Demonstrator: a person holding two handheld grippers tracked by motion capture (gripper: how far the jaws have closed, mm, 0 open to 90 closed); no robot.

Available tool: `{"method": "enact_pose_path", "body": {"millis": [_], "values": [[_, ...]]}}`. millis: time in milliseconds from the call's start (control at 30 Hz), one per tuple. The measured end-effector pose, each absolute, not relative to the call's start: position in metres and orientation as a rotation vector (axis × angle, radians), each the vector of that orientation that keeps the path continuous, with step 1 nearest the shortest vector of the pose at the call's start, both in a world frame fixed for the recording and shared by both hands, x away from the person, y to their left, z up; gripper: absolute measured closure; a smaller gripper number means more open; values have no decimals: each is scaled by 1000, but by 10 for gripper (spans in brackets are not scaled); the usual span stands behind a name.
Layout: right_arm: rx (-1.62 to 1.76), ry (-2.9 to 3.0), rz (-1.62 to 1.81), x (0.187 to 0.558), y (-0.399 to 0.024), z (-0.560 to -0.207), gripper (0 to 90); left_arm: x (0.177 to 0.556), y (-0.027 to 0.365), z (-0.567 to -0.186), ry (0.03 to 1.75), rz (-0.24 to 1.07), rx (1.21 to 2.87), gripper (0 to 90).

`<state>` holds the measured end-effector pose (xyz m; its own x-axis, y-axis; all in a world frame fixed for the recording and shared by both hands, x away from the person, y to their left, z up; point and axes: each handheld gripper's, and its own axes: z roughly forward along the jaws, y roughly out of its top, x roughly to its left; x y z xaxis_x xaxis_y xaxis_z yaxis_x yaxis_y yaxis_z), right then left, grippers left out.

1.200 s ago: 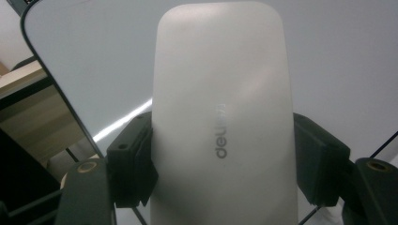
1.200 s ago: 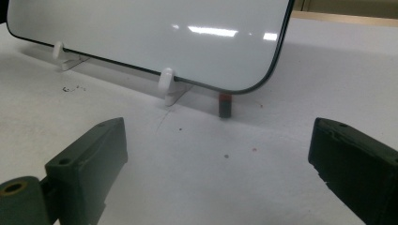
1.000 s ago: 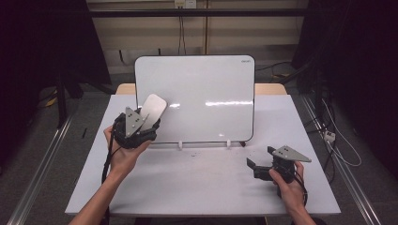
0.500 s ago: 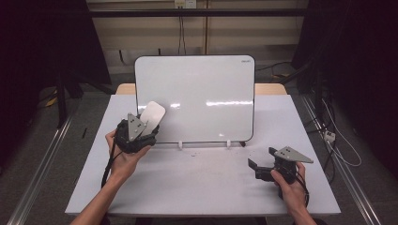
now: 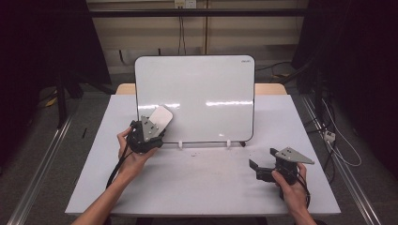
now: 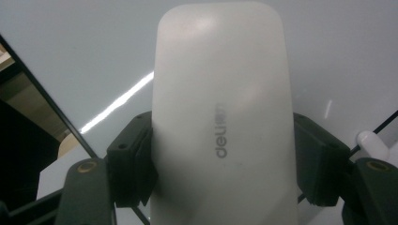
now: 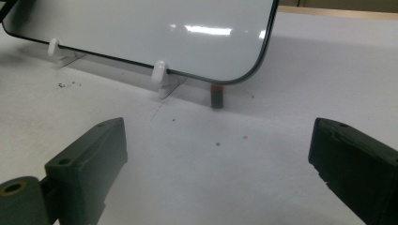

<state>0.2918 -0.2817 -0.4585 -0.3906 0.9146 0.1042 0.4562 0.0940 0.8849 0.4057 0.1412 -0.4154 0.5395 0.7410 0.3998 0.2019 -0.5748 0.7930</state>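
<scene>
Now keep your left gripper (image 5: 149, 133) clamped on the white deli eraser (image 6: 220, 122) at the whiteboard's (image 5: 206, 89) lower left, pressing it flat, while your right gripper (image 5: 263, 169) rests open.

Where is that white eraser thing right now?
In the high view the white eraser sits clamped in the left gripper, against the lower left part of the whiteboard, left of the board's two white feet.
</scene>
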Motion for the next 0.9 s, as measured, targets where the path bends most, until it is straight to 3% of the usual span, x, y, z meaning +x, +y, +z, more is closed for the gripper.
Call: {"method": "enact_pose_path", "body": {"millis": [667,900], "values": [[1324,1902,1242,290,-281,-457,46,406,133,-426,723,1078,2115,309],[1328,1897,1236,290,-280,-456,46,408,135,-425,725,1038,2110,287]]}}
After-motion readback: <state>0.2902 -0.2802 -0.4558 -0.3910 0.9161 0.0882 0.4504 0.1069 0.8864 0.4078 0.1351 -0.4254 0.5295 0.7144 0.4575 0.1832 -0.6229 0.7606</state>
